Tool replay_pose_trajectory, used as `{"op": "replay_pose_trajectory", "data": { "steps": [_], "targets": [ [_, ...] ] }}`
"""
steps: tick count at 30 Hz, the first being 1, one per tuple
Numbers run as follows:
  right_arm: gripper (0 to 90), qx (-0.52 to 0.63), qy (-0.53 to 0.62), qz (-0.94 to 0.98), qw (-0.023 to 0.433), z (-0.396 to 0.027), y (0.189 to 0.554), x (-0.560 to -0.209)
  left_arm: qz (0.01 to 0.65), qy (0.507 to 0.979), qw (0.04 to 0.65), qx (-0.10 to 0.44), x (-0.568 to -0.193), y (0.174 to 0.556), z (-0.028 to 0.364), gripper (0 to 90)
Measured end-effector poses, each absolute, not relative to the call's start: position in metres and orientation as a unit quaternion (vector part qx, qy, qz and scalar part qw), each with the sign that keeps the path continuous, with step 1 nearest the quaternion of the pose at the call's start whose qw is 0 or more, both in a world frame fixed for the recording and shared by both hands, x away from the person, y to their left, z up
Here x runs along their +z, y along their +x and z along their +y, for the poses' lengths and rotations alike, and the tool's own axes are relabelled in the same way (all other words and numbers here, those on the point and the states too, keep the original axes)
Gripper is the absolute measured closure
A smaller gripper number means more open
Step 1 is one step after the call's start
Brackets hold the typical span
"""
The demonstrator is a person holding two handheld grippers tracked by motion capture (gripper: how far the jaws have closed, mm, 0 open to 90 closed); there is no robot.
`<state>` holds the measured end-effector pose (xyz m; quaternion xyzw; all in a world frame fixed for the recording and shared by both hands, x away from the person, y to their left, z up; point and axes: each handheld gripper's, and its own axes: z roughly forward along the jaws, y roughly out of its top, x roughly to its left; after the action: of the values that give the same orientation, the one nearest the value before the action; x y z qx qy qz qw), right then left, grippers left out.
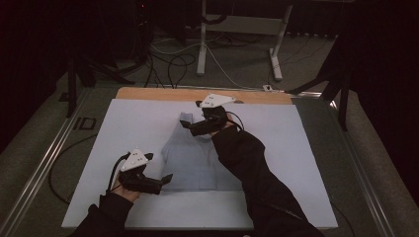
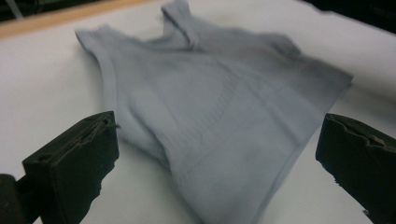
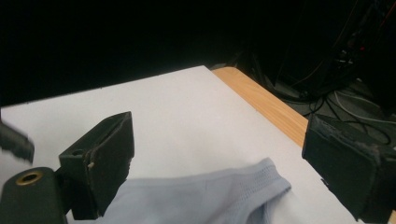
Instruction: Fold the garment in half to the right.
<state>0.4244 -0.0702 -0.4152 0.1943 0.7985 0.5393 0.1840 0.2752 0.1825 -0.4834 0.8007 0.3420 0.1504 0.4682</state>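
The left gripper [image 1: 167,178] has its jaws spread wide and empty, near the lower left corner of the pale blue tank top [image 1: 195,158]. In the left gripper view the hem corner [image 2: 224,205] lies between the two jaws, toward 12 o'clock from them. The right gripper [image 1: 187,124], also wide open and holding nothing, is at the far end of the garment, and a shoulder strap [image 3: 266,179] lies between its jaws.

The tank top rests flat on the white board [image 1: 296,148], in the middle, its long axis running from 6 o'clock (hem) to 12 o'clock (straps) in the high view. I judge that each gripper is nearest to its own end, so a lift or fold along this axis seems prepared.
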Motion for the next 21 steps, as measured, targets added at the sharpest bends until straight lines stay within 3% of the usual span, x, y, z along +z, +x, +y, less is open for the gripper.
{"op": "replay_pose_trajectory", "data": {
  "steps": [12, 21],
  "targets": [
    [9.2, 0.533, 0.202, 0.805, 0.166, -0.050, 0.442, -0.432, 0.369, 0.820, 0.416, 0.136, -0.509, 0.274, 0.183, 2.7],
    [9.2, 0.524, 0.199, 0.812, 0.162, -0.047, 0.445, -0.440, 0.386, 0.831, 0.390, 0.090, -0.518, 0.278, 0.178, 26.2]
  ]
}}
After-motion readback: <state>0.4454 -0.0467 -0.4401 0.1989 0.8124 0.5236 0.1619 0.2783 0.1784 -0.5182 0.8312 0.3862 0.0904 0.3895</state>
